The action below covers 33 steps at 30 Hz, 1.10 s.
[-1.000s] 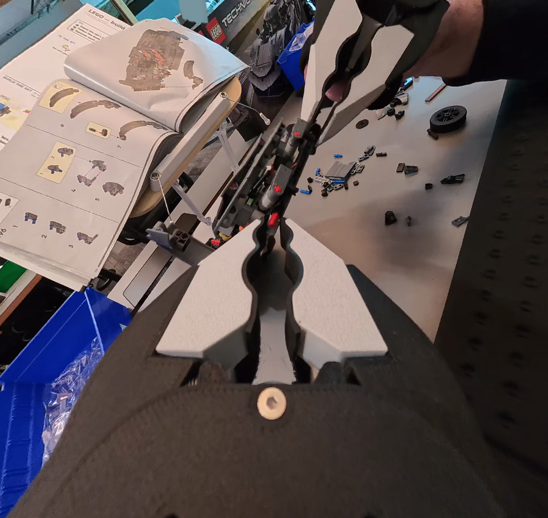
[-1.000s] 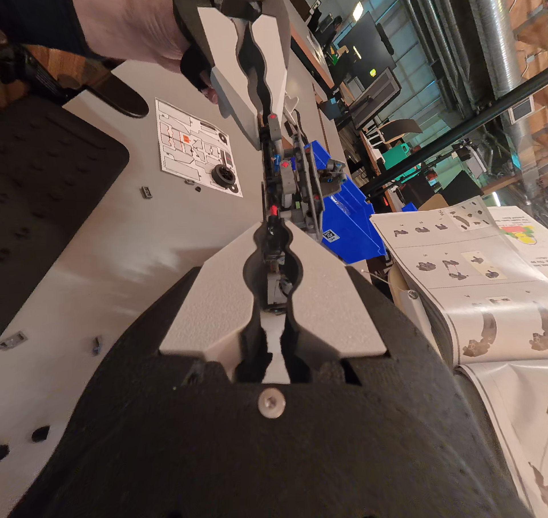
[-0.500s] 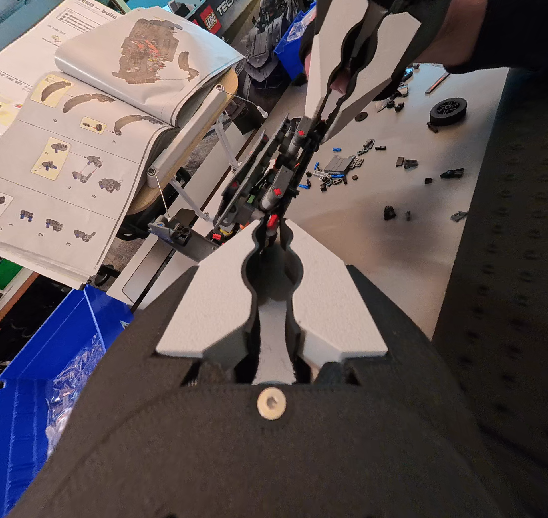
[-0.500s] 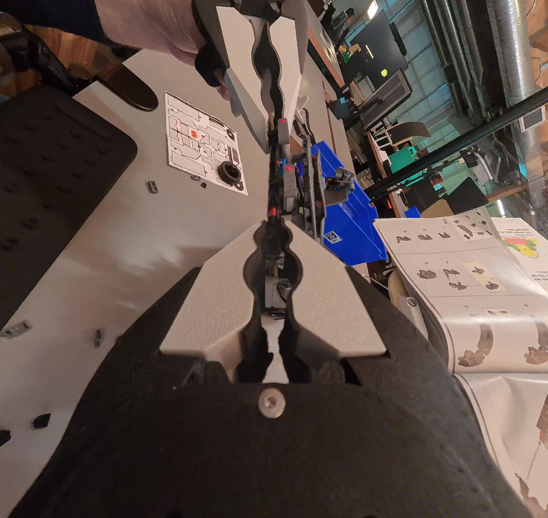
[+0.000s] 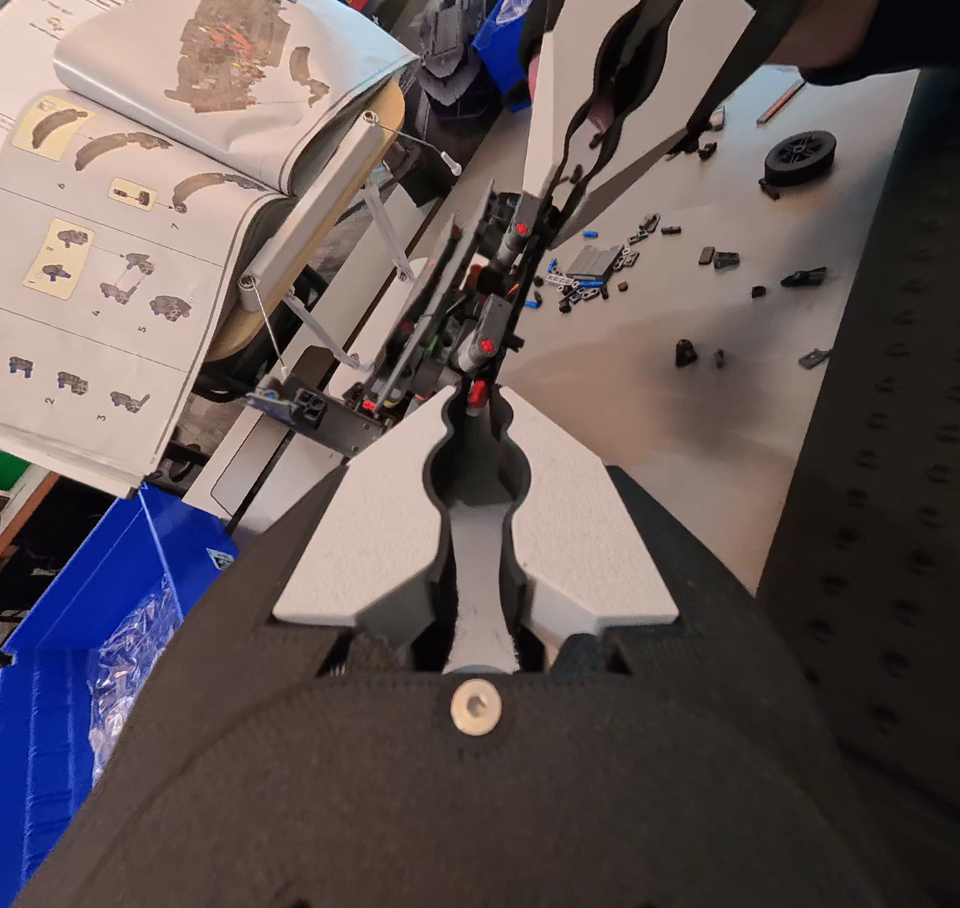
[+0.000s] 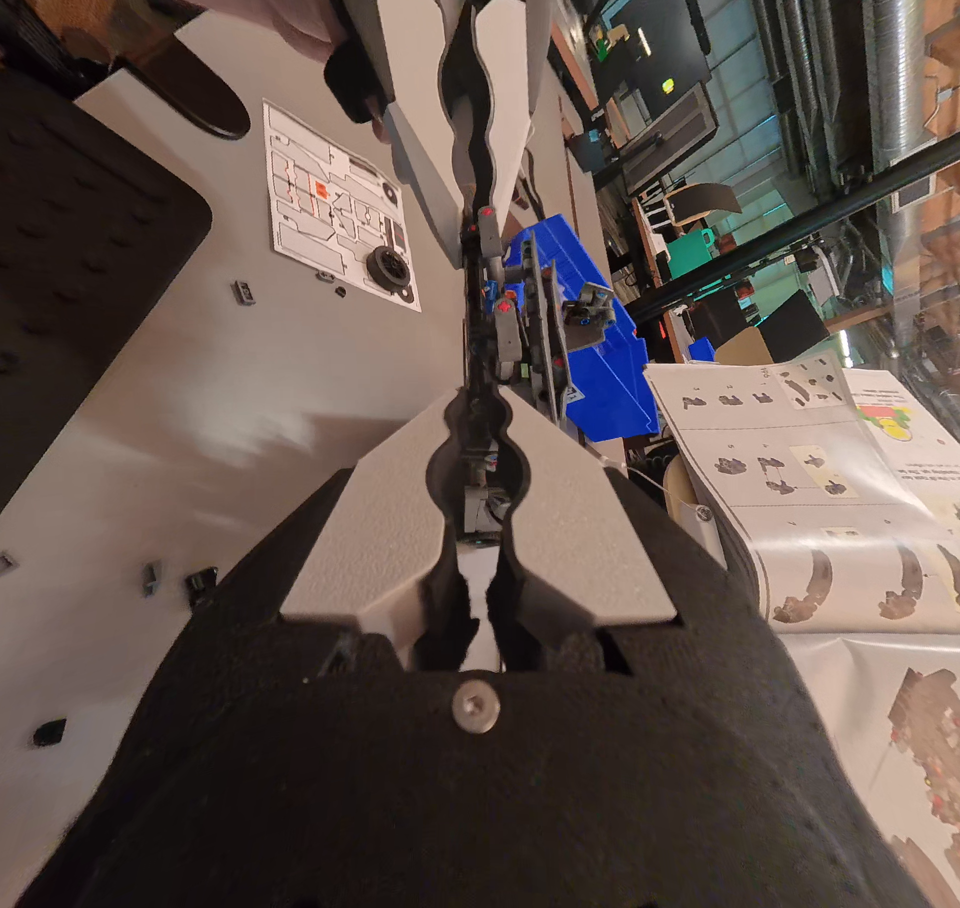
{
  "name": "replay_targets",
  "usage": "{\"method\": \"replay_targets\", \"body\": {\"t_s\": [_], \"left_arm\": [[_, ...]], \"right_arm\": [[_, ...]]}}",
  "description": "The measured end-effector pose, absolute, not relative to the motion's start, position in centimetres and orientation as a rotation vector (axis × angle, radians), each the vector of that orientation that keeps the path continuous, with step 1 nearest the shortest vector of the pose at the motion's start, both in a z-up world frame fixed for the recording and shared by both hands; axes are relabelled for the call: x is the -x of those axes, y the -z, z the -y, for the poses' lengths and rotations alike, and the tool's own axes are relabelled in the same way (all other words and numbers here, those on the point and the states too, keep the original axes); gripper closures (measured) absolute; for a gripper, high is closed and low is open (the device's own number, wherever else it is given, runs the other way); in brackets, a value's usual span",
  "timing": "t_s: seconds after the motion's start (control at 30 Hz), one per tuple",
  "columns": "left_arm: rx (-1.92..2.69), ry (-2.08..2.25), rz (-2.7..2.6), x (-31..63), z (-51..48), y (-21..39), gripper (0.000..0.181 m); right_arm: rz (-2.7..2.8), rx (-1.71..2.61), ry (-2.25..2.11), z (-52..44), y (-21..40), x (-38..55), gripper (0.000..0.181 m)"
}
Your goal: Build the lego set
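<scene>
The grey surface (image 5: pixel 649 415) carries everything, with a black perforated mat (image 5: pixel 883 415) along one side and an open instruction booklet (image 5: pixel 119 259) propped on a stand at the other. A blue bin (image 6: pixel 597 363) sits beyond the far edge, near the booklet. Held above the surface between the two tools is the lego model (image 5: pixel 467 311), a long, narrow assembly of dark grey beams and panels with red axle ends, seen edge-on. The left claw (image 5: pixel 475 400) is closed on one end of the model, a red pin right at its tips; the right claw (image 6: pixel 480 415) is clamped on the opposite end, with grey parts lodged between its pads (each claw also appears at the top of the other's view). A sticker sheet (image 6: pixel 332 208) lies flat on the surface with a small black wheel (image 6: pixel 388 269) on its corner. Loose pieces (image 5: pixel 592 280), black, grey and blue, are scattered nearby.
</scene>
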<state>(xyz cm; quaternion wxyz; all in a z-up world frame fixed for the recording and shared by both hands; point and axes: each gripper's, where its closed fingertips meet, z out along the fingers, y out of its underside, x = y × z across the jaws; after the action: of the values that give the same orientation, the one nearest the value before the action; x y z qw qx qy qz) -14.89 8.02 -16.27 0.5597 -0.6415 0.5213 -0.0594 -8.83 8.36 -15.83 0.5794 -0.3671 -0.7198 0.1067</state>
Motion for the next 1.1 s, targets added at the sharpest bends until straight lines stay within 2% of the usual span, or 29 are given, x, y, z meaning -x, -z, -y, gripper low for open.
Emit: {"method": "replay_targets", "body": {"t_s": [0.3,0.4,0.47,0.57,0.67,1.1], "left_arm": [[1.514,0.137,-1.208,15.0,-8.4,16.7,0.175],[1.503,0.137,-1.188,14.6,-8.5,16.8,0.175],[1.513,0.124,-1.185,14.8,-8.6,17.1,0.175],[1.517,0.119,-1.194,14.8,-8.4,17.8,0.175],[1.530,0.093,-1.240,14.5,-8.1,19.3,0.174],[1.557,-0.076,-1.518,12.7,-6.4,26.1,0.173]], "right_arm": [[1.691,0.902,-0.284,-8.6,16.7,9.2,0.177],[1.704,0.892,-0.233,-8.4,16.7,8.4,0.157],[1.694,0.893,-0.265,-8.2,16.3,7.2,0.156],[1.704,0.966,-0.392,-8.6,16.5,5.0,0.175],[1.704,1.070,-0.456,-9.9,17.5,3.5,0.181],[1.588,1.256,-0.456,-13.9,19.1,1.3,0.181]]}}
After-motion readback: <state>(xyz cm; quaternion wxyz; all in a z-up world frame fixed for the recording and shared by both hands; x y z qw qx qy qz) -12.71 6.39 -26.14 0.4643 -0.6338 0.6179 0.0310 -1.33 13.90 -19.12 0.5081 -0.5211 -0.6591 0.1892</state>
